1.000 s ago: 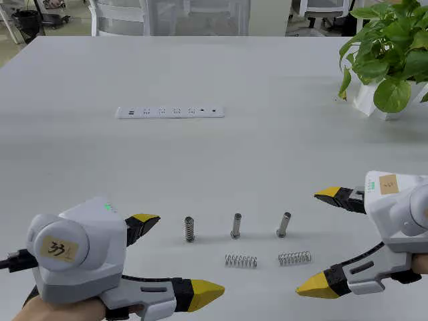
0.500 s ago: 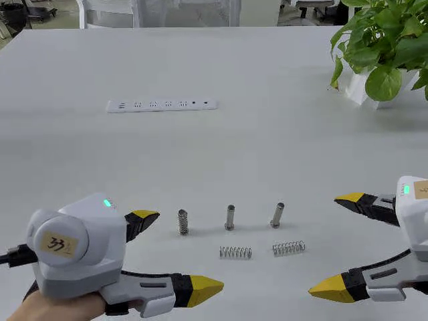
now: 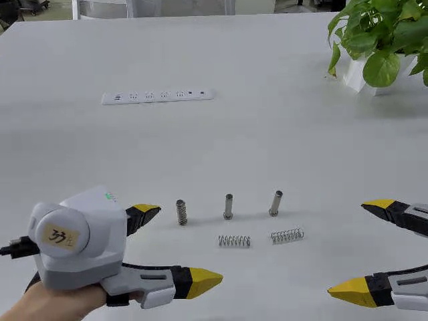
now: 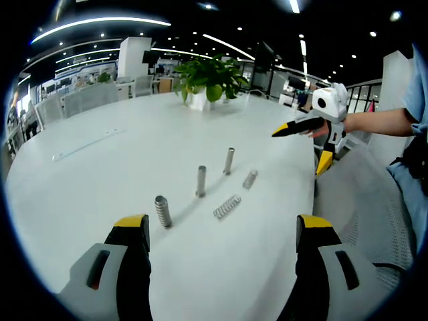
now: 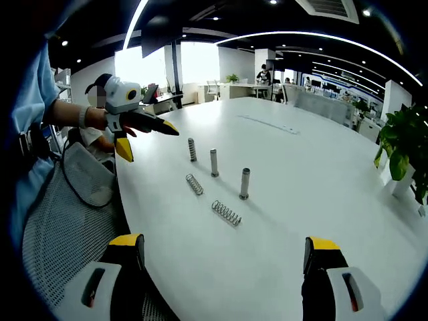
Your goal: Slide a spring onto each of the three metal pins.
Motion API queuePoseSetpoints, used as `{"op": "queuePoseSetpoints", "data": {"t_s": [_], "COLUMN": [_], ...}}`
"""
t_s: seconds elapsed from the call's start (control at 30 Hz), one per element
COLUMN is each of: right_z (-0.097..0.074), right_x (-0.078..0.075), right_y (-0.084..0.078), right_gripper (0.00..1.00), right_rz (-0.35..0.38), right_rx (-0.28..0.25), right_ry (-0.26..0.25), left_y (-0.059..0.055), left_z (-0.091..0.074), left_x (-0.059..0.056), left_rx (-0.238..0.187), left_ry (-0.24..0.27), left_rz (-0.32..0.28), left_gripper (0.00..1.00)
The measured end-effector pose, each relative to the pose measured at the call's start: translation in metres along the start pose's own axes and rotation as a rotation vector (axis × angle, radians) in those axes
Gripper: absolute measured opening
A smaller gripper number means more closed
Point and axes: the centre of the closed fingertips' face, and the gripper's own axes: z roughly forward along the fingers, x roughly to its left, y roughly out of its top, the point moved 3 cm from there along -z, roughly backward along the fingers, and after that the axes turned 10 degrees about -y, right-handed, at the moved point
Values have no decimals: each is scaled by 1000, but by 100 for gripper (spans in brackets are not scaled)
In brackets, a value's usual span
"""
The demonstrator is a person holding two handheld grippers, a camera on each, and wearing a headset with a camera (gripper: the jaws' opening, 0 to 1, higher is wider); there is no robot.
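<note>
From the head view, my left gripper [image 3: 180, 244] sits on the near side of the middle pin [image 3: 228, 206] and to its left. The jaws are spread wide with nothing between them. My right gripper [image 3: 358, 247] is on the near side and off to the right, just as wide open and empty. The middle pin stands bare on the table [image 3: 281, 140]. The pin with a spring [image 3: 180, 212] is to its left and another bare pin [image 3: 275, 202] to its right. One loose spring [image 3: 234, 241] lies flat just in front of the middle pin, and a second loose spring [image 3: 287, 235] lies in front and to the right. A power strip [image 3: 158, 97] lies well beyond it to the left, and a plant [image 3: 374, 33] far beyond to the right.

In the left gripper view, the left gripper's [image 4: 221, 224] yellow tips are wide apart and hold nothing. The sprung pin [image 4: 162, 211] is nearest me, then the middle pin [image 4: 201, 180].

In the right gripper view, the right gripper [image 5: 224, 244] gapes open and empty. The bare pin [image 5: 245, 183] stands nearer than the middle pin [image 5: 214, 162], with both loose springs lying beside them.
</note>
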Motion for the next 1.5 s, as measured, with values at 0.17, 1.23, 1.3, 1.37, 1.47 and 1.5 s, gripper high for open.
{"op": "queuePoseSetpoints", "data": {"t_s": [0.17,1.23,1.3,1.37,1.47,1.5], "right_z": [-3,-7,-7,-8,-8,-8], "right_x": [3,5,4,4,3,3], "right_y": [-1,-8,-9,-11,-12,-12], "right_gripper": [99,96,96,96,96,96], "right_rz": [10,72,76,79,88,89], "right_rx": [-7,-9,-7,-4,-6,-6], "right_ry": [-8,-8,-10,-12,-15,-16], "left_y": [-4,-24,-26,-28,-29,-30], "left_z": [6,77,79,80,81,81], "left_x": [-2,12,11,11,9,9], "left_rx": [8,118,125,130,127,126], "left_ry": [-18,-106,-113,-117,-116,-118], "left_rz": [24,223,224,223,213,209], "left_gripper": [86,27,27,26,26,25]}}
